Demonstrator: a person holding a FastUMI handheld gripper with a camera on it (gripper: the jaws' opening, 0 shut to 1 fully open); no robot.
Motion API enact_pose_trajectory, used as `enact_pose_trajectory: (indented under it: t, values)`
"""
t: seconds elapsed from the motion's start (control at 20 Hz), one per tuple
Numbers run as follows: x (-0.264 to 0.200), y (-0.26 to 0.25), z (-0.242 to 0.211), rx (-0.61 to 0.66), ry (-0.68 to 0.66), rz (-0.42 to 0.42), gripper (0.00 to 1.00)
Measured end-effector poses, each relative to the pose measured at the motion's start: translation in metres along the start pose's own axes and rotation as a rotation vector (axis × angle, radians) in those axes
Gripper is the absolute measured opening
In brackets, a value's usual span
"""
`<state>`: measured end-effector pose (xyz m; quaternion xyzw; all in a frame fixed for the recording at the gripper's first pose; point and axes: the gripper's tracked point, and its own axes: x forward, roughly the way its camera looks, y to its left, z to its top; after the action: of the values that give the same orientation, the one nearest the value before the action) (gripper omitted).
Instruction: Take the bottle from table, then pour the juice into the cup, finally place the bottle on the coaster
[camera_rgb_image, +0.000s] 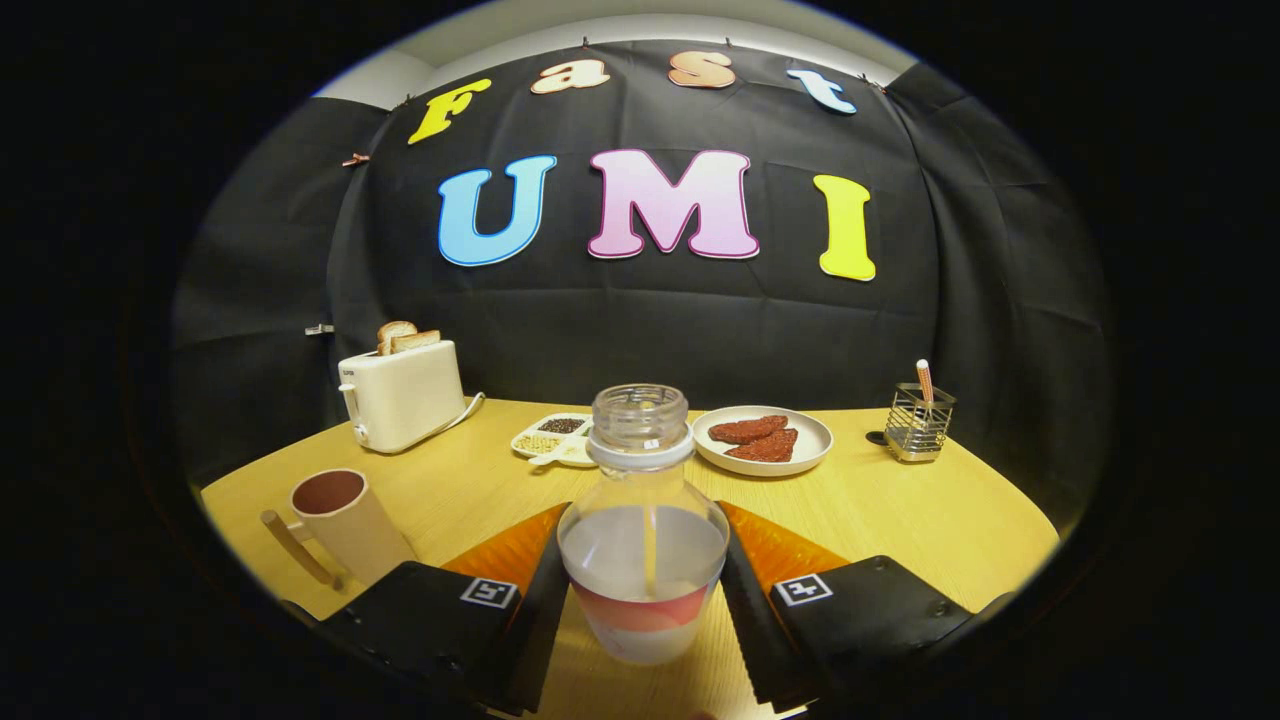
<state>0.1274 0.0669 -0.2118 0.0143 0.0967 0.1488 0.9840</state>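
The bottle (643, 520) stands uncapped between the fingers (640, 600), which clamp its lower body from both sides. Partly filled, it looks light, smooth and likely slippery, so the wide belly seems the safest hold. The cup (345, 520) waits nearby on the surface (900, 510).

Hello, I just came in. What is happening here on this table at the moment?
A person works with a hand-held gripper, and its two fingers press on the sides of a clear bottle. The bottle stands upright, has no cap, and holds some pale juice. Nothing is poured yet: the cup stands apart from the bottle, beside one finger. Beyond the fingers, on the wooden table, are a toaster with bread, a plate of food, a small divided tray and a wire holder.
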Motion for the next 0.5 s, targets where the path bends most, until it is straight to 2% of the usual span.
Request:
enact_pose_trajectory:
  t: [0.25,0.5]
  values:
    - [-0.004,0.002,0.008,-0.051,0.021,0.011,0.73]
    - [-0.009,0.013,0.046,-0.214,-0.009,0.041,0.72]
